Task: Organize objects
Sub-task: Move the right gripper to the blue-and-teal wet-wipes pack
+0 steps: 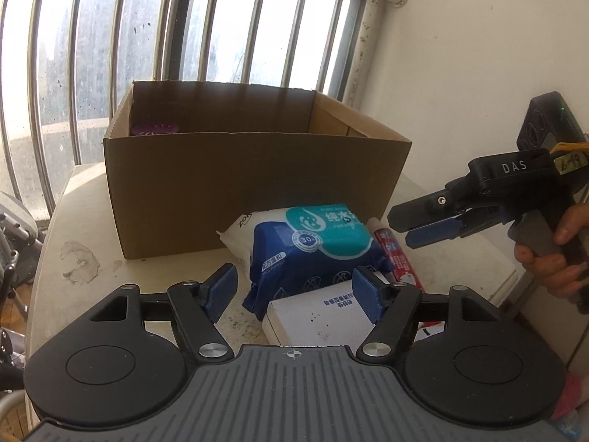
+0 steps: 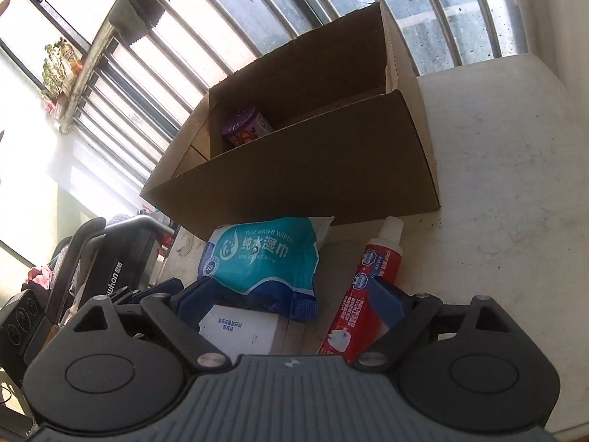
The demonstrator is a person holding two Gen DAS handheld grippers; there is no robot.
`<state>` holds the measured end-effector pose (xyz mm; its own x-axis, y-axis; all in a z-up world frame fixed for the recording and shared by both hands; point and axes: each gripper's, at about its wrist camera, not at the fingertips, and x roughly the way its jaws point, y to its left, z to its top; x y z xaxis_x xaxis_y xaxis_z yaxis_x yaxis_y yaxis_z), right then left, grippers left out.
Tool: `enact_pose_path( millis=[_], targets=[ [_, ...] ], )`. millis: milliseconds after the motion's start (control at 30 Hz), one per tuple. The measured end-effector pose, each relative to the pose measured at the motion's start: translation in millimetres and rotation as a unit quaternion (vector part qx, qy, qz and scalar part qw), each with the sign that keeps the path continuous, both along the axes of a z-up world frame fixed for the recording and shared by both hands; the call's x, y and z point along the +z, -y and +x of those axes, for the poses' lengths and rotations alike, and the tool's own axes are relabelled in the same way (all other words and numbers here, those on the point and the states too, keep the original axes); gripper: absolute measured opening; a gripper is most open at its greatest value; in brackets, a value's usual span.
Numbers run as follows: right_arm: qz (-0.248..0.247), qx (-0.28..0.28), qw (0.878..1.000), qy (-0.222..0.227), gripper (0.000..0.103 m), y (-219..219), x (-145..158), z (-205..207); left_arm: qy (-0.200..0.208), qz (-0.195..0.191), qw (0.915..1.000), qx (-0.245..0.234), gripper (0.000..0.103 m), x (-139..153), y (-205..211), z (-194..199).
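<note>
purple-lidded jar [image 1: 154,129] half behind box wall [image 1: 235,188]

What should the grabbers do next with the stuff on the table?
Probably the left hand-held gripper should ease forward and close on the wet wipes pack. Both hand-held grippers are open and empty; the right hand-held gripper hangs nearer the red tube. The pack sits right between the left one's fingers, still outside the cardboard box, which holds only a purple jar.
</note>
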<state>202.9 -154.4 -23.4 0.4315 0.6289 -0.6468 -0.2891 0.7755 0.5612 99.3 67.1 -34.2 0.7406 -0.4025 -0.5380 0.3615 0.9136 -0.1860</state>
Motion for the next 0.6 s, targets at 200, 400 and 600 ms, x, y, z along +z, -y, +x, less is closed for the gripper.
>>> enact_pose_path(
  millis=[200,400,600],
  targets=[
    [0.013,-0.003,1.0,0.002,0.093,-14,-8,15,-0.021,-0.017,0.9996,0.0,0.076,-8,0,19],
    [0.012,0.021,1.0,-0.019,0.089,-27,-19,17,-0.03,-0.028,0.9992,-0.004,0.076,-14,3,24],
    [0.004,0.034,0.999,-0.018,0.087,-35,-20,18,-0.039,-0.045,0.9982,-0.002,0.076,-18,0,32]
  ],
)
